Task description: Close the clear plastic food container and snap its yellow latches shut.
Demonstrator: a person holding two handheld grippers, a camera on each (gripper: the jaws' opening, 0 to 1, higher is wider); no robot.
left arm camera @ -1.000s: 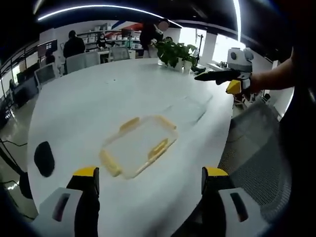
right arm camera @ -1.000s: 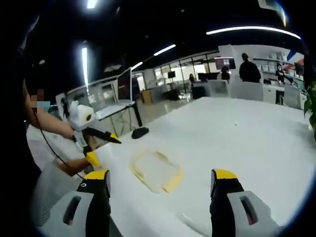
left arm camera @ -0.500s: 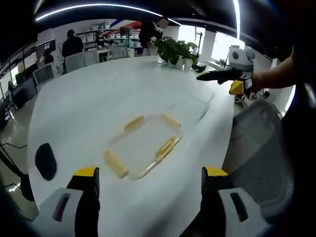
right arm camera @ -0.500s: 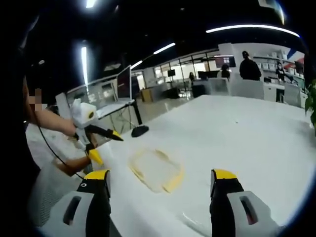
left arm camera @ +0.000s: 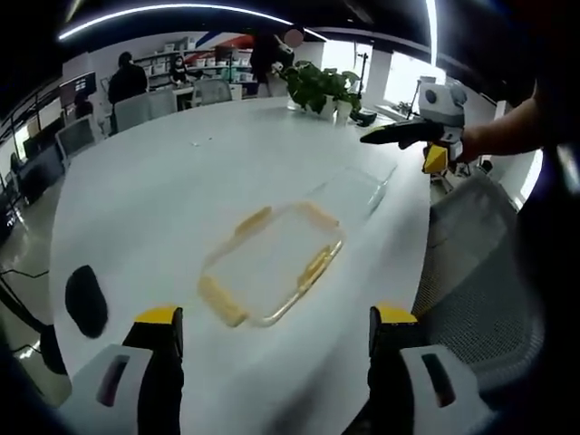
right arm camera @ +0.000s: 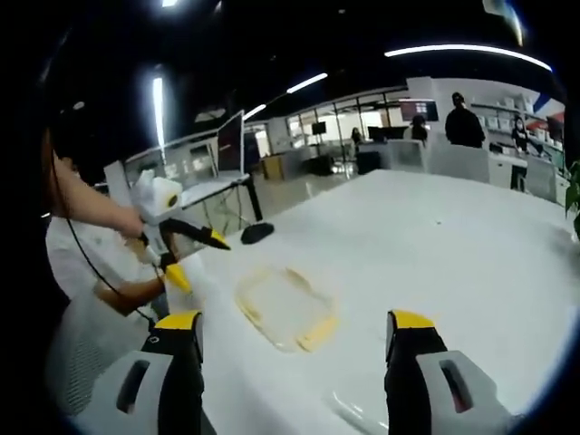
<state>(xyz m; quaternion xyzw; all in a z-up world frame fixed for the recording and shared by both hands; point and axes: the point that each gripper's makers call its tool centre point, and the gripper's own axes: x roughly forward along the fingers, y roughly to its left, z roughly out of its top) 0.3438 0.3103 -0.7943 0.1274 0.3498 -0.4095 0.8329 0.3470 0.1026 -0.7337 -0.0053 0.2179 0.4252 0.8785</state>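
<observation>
While the clear container lies on the white table, apparently lidless, both grippers hover agape.

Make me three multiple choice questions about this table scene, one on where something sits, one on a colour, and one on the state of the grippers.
1. Where does the clear lid lie relative to the container in the left gripper view?
A. On top of it
B. Flat on the white table just beyond it
C. Held in a gripper

2. What colour are the container's latches?
A. Yellow
B. Blue
C. Red

3. What are the left gripper and right gripper doing?
A. Both open, holding nothing
B. Both clamped on latches
C. One gripping the lid

Answers: 1 B, the lid rests on the table past the container's far end. 2 A, the latches on its edges are yellow. 3 A, both sets of jaws stand wide apart above the table.
</observation>
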